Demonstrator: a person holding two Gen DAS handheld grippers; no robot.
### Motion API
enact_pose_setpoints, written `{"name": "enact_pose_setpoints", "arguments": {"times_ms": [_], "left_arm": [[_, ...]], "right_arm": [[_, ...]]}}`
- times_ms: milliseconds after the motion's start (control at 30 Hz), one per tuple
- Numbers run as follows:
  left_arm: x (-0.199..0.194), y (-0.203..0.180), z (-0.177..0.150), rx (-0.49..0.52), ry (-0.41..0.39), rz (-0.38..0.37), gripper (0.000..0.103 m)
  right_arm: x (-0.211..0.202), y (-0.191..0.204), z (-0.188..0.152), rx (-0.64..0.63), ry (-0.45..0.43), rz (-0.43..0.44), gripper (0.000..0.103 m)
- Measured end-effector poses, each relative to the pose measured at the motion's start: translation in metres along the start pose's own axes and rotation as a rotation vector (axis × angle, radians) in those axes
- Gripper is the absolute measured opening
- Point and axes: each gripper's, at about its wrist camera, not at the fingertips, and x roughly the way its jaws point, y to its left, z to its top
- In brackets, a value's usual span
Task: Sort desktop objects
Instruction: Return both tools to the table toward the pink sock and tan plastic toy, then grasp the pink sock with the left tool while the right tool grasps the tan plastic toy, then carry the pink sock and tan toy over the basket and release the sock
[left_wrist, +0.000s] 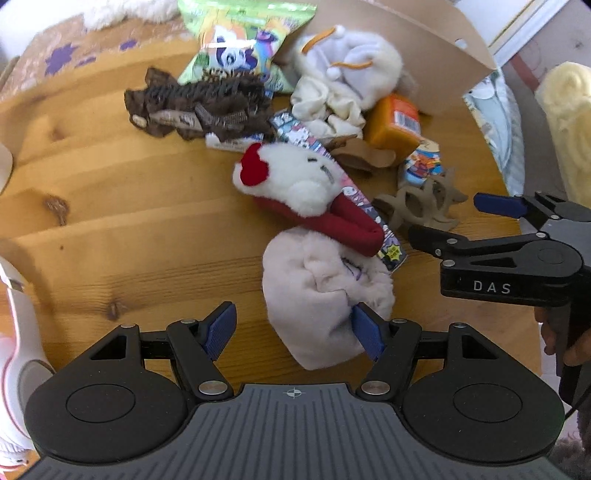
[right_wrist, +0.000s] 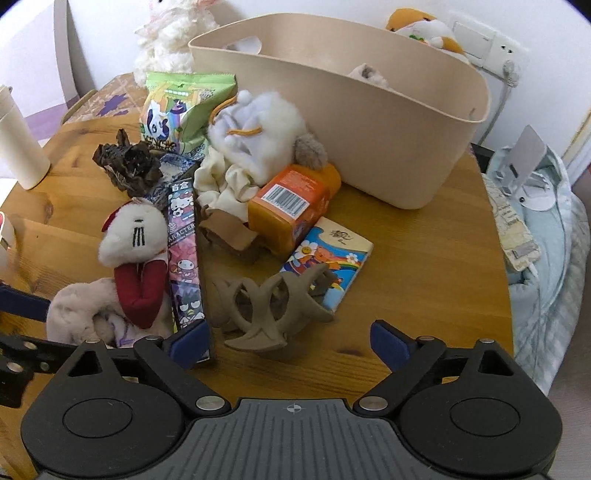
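I use the taupe claw clip (right_wrist: 273, 310) as landmark. My right gripper (right_wrist: 291, 341) hangs just above its near side, jaws released and wide, clip partly between the pads w/o contact. Only the right view shows the beige bin (right_wrist: 388, 147) far behind the clip, w/ a plush inside and an orange-white plush (right_wrist: 424, 27) past its rim. It also shows a white cup (right_wrist: 18, 147) far left of the clip and a wall socket (right_wrist: 487, 40) at the back.

Only the left view shows my left gripper (left_wrist: 293, 332): jaws released, right pad (left_wrist: 365, 332) touching the pale plush (left_wrist: 321, 291), left pad over bare table (left_wrist: 110, 221). That plush sits left of the clip. In this view the right gripper (left_wrist: 454, 221) comes in from the side, w/ one finger right next to the clip (left_wrist: 421, 206).

Around the clip: bear card box (right_wrist: 328, 258) touching its far side, orange box (right_wrist: 291, 206) behind that, brown piece (right_wrist: 229, 232) behind-left. A long sticker box (right_wrist: 184, 254) lies just left, w/ the white-red plush (right_wrist: 136, 254) beyond it. Further back: cream cloth (right_wrist: 225, 184), white plush (right_wrist: 258, 122), green snack bag (right_wrist: 181, 107), dark brown clip (right_wrist: 129, 166). The pile crowds the clip's left and far sides; its right side is open table.
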Motion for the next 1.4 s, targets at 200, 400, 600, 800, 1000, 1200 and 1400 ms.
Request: {"name": "enact_pose_setpoints", "arguments": {"times_ms": [200, 400, 600, 800, 1000, 1200, 1400], "left_arm": [[0.017, -0.003, 0.008, -0.034, 0.017, -0.029, 0.072], [0.030, -0.004, 0.018, -0.076, 0.017, -0.074, 0.072], [0.038, -0.004, 0.022, -0.086, -0.005, -0.121, 0.065], [0.033, -0.007, 0.019, -0.050, -0.027, -0.179, 0.032], [0.018, -0.007, 0.011, -0.027, -0.039, -0.190, 0.027], [-0.008, 0.000, 0.005, -0.041, -0.079, -0.230, 0.027], [-0.043, 0.003, 0.017, -0.011, -0.184, -0.242, 0.027]], "right_arm": [[0.014, -0.005, 0.004, 0.005, 0.027, 0.002, 0.089], [0.020, -0.009, 0.005, 0.010, 0.013, 0.026, 0.087], [0.023, -0.011, 0.008, 0.004, -0.007, 0.039, 0.081], [0.019, -0.012, 0.006, 0.001, -0.018, 0.071, 0.067], [0.003, -0.014, 0.001, 0.020, -0.053, 0.094, 0.067], [-0.025, -0.019, 0.002, 0.014, -0.122, 0.103, 0.067], [-0.056, -0.038, 0.016, 0.030, -0.220, 0.077, 0.067]]}}
